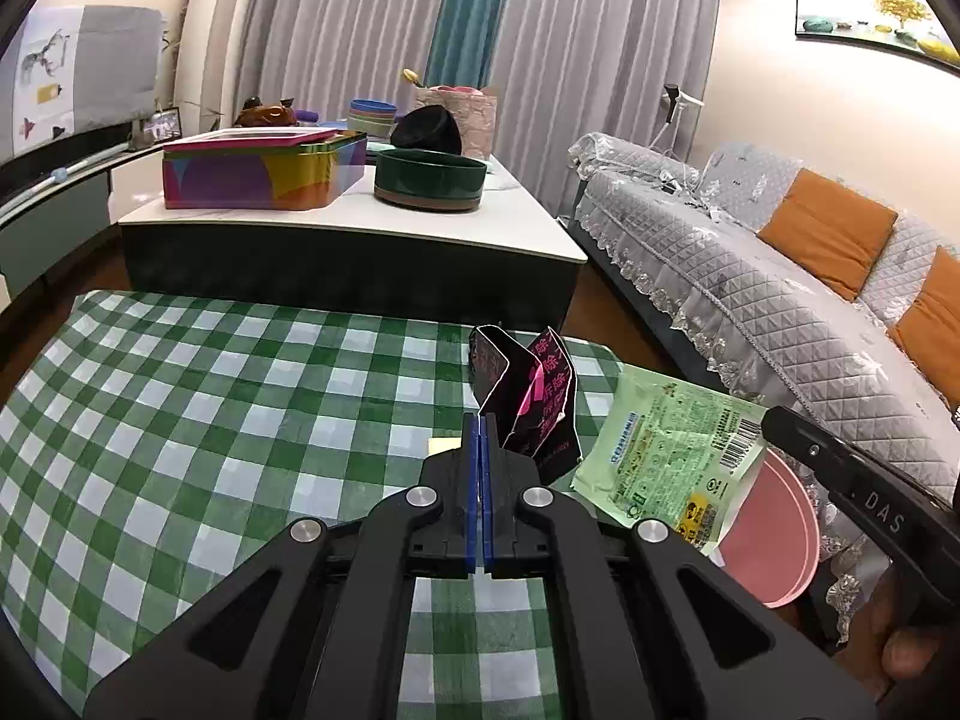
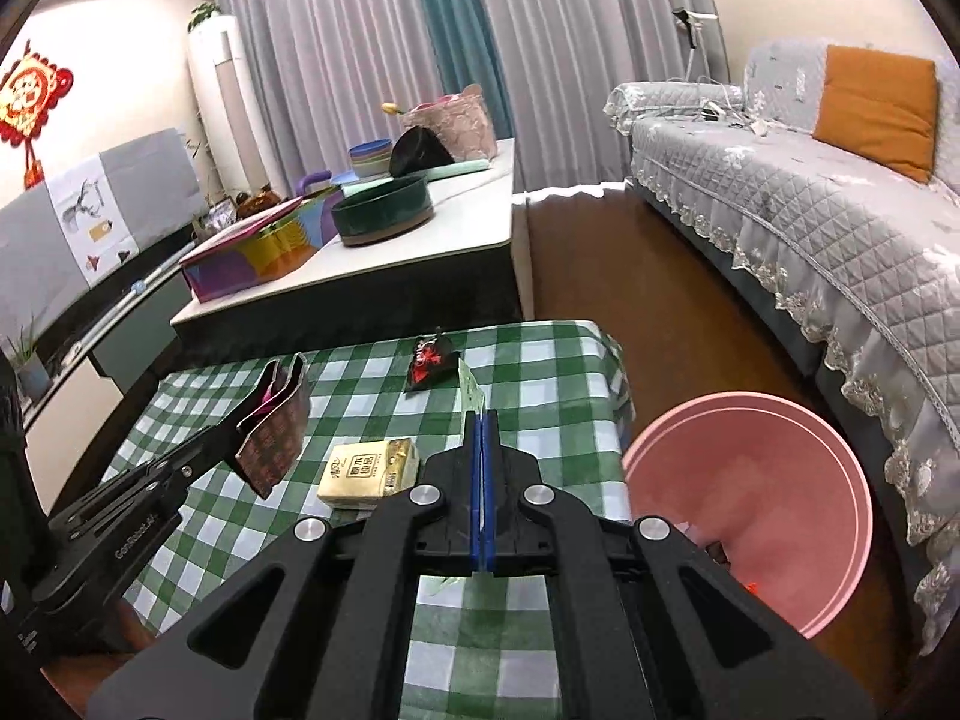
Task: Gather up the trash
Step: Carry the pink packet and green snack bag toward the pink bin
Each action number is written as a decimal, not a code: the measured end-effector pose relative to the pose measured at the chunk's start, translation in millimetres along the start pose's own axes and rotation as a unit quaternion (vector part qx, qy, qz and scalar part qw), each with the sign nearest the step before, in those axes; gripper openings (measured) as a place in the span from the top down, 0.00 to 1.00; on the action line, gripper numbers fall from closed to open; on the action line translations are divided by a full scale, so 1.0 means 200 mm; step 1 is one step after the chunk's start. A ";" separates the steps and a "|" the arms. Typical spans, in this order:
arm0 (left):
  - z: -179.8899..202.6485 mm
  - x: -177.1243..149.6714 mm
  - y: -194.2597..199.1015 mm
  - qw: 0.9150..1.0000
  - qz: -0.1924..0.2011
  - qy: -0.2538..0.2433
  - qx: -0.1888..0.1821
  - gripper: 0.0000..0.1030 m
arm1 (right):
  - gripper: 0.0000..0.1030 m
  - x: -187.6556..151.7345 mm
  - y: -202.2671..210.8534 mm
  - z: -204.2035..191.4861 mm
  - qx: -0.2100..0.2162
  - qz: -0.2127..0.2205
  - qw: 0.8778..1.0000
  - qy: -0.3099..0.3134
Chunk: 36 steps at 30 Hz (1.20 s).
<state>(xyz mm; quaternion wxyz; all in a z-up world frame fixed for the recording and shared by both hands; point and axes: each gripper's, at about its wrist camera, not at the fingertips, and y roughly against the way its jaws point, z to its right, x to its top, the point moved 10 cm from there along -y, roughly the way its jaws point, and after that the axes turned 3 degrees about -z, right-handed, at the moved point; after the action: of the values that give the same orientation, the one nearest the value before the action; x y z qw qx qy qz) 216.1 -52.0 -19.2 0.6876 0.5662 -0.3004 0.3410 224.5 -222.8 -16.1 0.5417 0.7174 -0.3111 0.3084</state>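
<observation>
My left gripper (image 1: 480, 420) is shut on a black and pink wrapper (image 1: 534, 402), held above the green checked tablecloth (image 1: 180, 396); the same wrapper (image 2: 273, 429) shows in the right wrist view, clamped in the left gripper (image 2: 237, 423). My right gripper (image 2: 483, 417) is shut on a thin light green wrapper (image 2: 471, 390), seen edge-on here and flat in the left wrist view (image 1: 666, 450). A pink bin (image 2: 750, 510) stands on the floor right of the table. A gold packet (image 2: 369, 471) and a black and red wrapper (image 2: 429, 363) lie on the cloth.
A white low table (image 1: 360, 222) behind carries a colourful tin (image 1: 264, 171), a dark green bowl (image 1: 429, 180) and other items. A grey covered sofa (image 2: 810, 240) with orange cushions runs along the right. Brown floor (image 2: 600, 264) lies between.
</observation>
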 end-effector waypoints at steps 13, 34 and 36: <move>0.04 0.00 0.01 1.000 0.005 0.005 -0.009 1.00 | 1.00 -0.01 0.05 0.09 -0.013 0.005 1.000 -0.007; 0.19 -0.04 -0.09 1.000 -0.008 -0.016 -0.026 1.00 | 1.00 0.08 0.15 0.22 -0.060 0.041 0.997 0.003; 0.21 -0.05 -0.10 0.999 -0.010 -0.020 -0.027 1.00 | 1.00 0.08 0.16 0.23 -0.065 0.044 0.997 0.003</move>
<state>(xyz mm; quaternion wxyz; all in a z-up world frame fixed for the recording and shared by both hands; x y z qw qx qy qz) 226.1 -97.6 -31.1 0.7000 0.5568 -0.3178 0.3146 213.7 -277.2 4.3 0.5741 0.6653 -0.3605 0.3129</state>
